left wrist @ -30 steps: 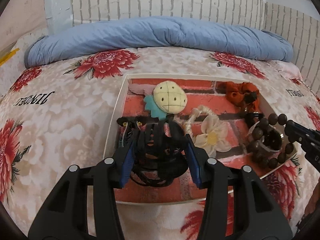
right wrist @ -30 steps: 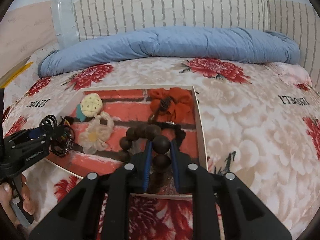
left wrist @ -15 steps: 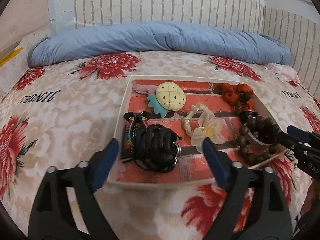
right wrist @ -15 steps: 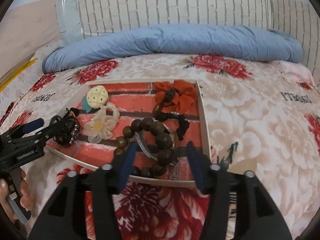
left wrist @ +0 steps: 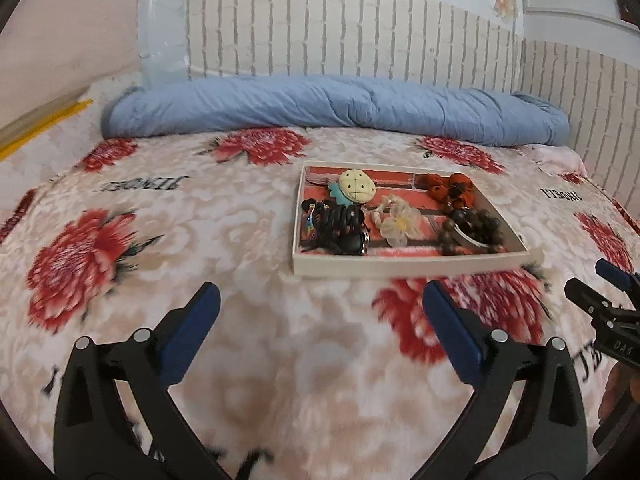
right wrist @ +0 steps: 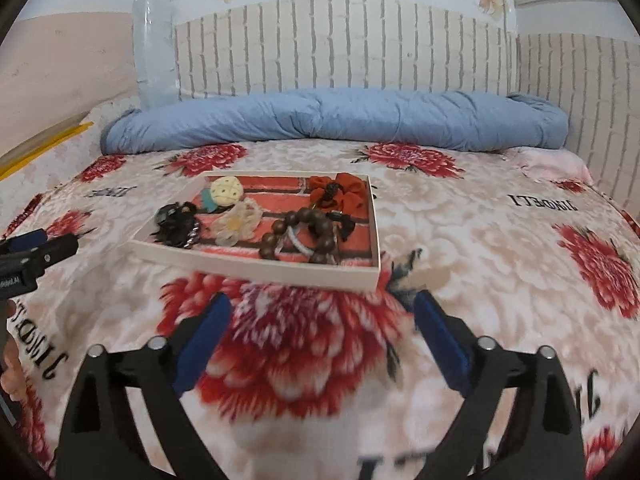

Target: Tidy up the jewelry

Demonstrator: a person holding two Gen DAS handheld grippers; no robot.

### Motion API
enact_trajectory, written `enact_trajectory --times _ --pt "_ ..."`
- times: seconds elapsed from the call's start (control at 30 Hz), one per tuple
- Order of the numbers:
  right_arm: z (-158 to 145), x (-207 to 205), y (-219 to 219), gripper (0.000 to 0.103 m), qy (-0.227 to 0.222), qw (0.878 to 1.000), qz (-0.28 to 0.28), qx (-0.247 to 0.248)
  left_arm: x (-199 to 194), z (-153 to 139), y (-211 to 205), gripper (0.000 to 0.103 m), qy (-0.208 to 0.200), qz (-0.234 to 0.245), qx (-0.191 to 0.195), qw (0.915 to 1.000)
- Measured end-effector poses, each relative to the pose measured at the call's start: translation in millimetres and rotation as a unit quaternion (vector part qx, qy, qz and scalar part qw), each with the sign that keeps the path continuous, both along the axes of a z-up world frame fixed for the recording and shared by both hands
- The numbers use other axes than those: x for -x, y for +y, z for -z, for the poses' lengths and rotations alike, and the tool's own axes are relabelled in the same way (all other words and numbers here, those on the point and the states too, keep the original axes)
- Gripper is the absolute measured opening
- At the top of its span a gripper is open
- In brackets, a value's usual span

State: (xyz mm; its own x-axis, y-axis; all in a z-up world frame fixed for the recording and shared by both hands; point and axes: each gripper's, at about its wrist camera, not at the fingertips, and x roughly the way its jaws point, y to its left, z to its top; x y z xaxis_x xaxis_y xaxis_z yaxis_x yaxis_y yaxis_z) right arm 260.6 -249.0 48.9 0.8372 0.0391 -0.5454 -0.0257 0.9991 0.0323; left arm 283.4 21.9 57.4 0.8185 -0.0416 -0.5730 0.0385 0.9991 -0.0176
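A shallow white tray (left wrist: 404,267) with a red brick-pattern floor lies on the flowered bedspread; it also shows in the right wrist view (right wrist: 256,266). In it lie a black hair-tie bundle (left wrist: 338,226), a cream round plush clip (left wrist: 356,187), a pale fabric flower (left wrist: 400,220), an orange scrunchie (left wrist: 450,190) and a brown bead bracelet (left wrist: 472,230), which also shows in the right wrist view (right wrist: 302,234). My left gripper (left wrist: 320,308) is open and empty, well short of the tray. My right gripper (right wrist: 320,316) is open and empty, in front of the tray.
A rolled blue quilt (left wrist: 336,110) lies along the far side of the bed against the brick-pattern wall. The flowered bedspread (left wrist: 160,240) spreads around the tray. The right gripper's tip (left wrist: 600,304) shows at the right edge of the left wrist view.
Both grippers let go: the left released the black hair-tie bundle, the right the bead bracelet. Both then opened wide and pulled back from the tray.
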Motion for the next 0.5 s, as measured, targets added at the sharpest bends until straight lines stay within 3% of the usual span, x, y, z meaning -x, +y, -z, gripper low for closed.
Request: enact_trajectory --times 0.2,0.5 --pt "-1 59 1 0.099 -0.014 1.0 0.011 -0.009 80 0 -8 0.098 -0.035 -0.003 -0.024 0.9991" --pt "13 126 -2 0.099 -0.042 0.999 0.012 0.002 157 16 -11 0.098 -0.092 -0.022 -0.013 0.9954"
